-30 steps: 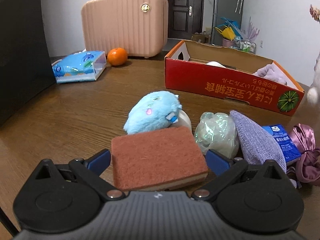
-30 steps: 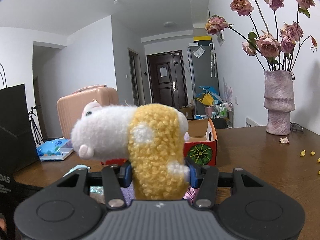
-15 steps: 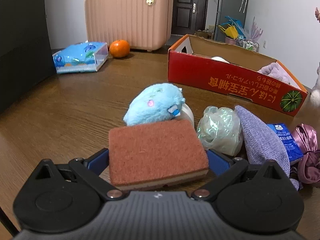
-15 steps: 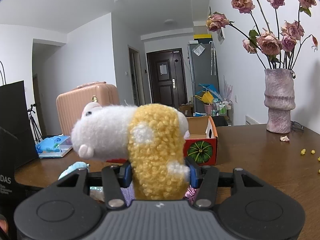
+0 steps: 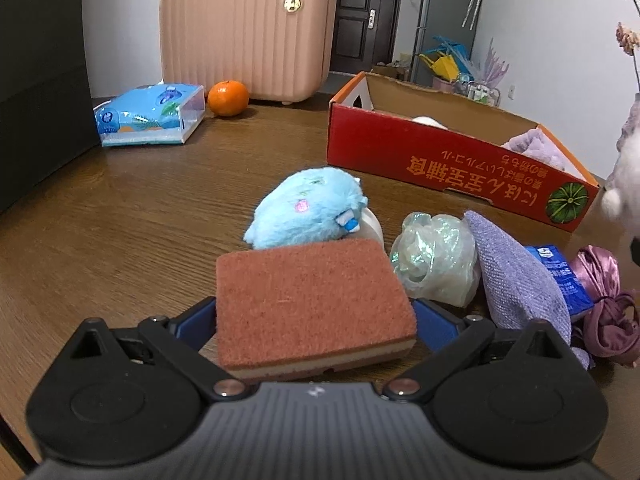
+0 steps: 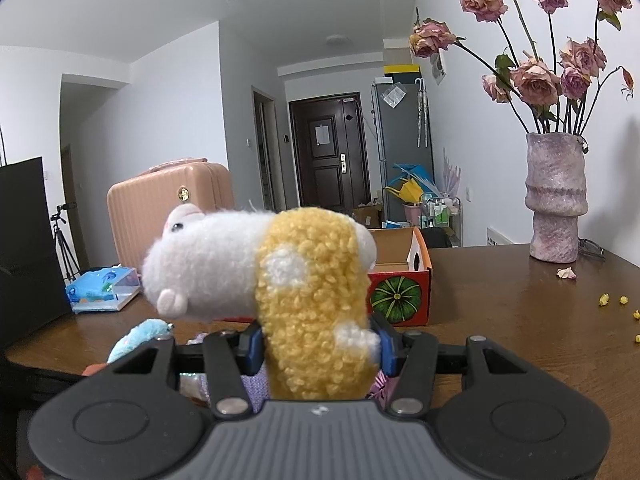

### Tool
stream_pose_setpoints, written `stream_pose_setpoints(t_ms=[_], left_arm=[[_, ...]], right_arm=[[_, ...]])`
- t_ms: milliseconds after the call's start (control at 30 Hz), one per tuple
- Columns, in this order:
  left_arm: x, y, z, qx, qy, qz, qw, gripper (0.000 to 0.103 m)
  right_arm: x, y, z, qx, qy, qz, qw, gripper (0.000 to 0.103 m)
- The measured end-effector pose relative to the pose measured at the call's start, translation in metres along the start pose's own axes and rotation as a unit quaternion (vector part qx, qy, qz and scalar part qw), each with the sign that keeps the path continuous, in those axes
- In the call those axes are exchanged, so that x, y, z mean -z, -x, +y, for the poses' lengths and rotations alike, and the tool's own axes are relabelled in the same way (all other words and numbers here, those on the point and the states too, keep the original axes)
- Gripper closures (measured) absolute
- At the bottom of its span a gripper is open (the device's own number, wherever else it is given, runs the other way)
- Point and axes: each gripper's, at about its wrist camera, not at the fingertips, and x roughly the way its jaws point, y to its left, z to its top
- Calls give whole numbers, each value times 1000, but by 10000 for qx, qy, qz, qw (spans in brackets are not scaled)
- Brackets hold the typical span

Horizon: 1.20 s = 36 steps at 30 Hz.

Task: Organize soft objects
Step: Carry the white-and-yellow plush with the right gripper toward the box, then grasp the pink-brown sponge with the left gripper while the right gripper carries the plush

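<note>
A brown wooden table in a lived-in room carries the clutter. The left gripper is clamped on a sponge, its blue pads pressing both short sides, scrubby face up and clear of the table. Just beyond it lie a blue plush, a crinkled bag and a purple cloth; farther ahead and to the right sits the red box, open-topped, with soft things already inside. The right gripper grasps a white-and-yellow plush by its yellow body, the head sticking out to the left; the box stands just behind it.

The step in hand looks like carrying both to the box. Lift each clear over the near wall before letting go, and aim for the bare middle. The plush's overhanging head could catch the rim, so bring it in well above the edge. Keep the sponge level.
</note>
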Motion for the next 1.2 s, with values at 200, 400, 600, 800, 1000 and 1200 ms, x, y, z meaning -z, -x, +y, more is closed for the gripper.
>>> stream_pose_setpoints(t_ms=[200, 400, 600, 800, 1000, 1200], left_arm=[[3, 13, 6, 137, -97, -154, 9997, 1], [7, 22, 12, 256, -212, -262, 9991, 1], [11, 34, 15, 385, -349, -512, 9973, 1], [12, 41, 24, 442, -374, -648, 9962, 1], [13, 47, 33, 501, -399, -787, 9948, 1], [11, 55, 36, 564, -513, -950, 9926, 1]], right_arm=[[3, -1, 4, -19, 115, 69, 9999, 51], [7, -1, 10, -6, 263, 139, 9996, 51], [15, 3, 19, 35, 442, 220, 9988, 51], [23, 8, 31, 87, 607, 287, 9977, 51], [27, 11, 37, 151, 642, 321, 9973, 51], [29, 13, 41, 217, 616, 358, 9972, 51]])
